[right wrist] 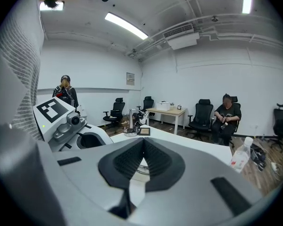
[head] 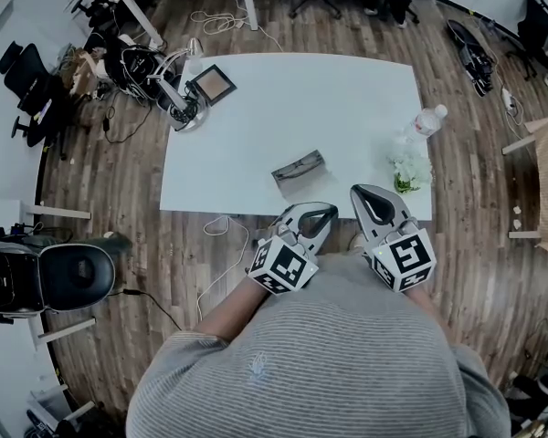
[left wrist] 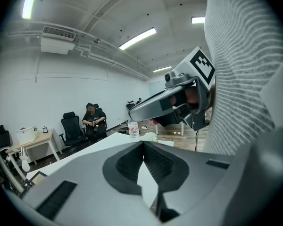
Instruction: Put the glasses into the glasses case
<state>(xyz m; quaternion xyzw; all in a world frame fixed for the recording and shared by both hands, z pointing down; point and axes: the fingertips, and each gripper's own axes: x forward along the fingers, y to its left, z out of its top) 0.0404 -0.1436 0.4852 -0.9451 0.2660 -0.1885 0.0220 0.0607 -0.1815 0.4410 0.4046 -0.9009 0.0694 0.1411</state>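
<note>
The left tool [left wrist: 144, 145] is what I check first: its two dark pads are pressed together at the tips with nothing caught between them. The right tool [right wrist: 144, 142] reads the same in its own view, pads closed tip to tip and empty. From the head view both tools hang side by side close to my striped shirt [head: 347, 354], over the near edge of the white surface [head: 283, 99], pointing away from me and slightly down. The glasses case [head: 299, 170] lies on the surface near that front edge, a little ahead of the left tool and touched by neither tool (it looks grey and lies at a slant). I cannot pick the glasses out as a separate thing; through the gap under the right tool's pads a thin dark loop shows on the surface, too small to name. Farther right stand a water bottle [head: 426, 121] and a small plant [head: 409, 172], well apart from the case. A desk lamp [head: 184, 108] and a framed picture [head: 212, 85] sit at the far left corner.
</note>
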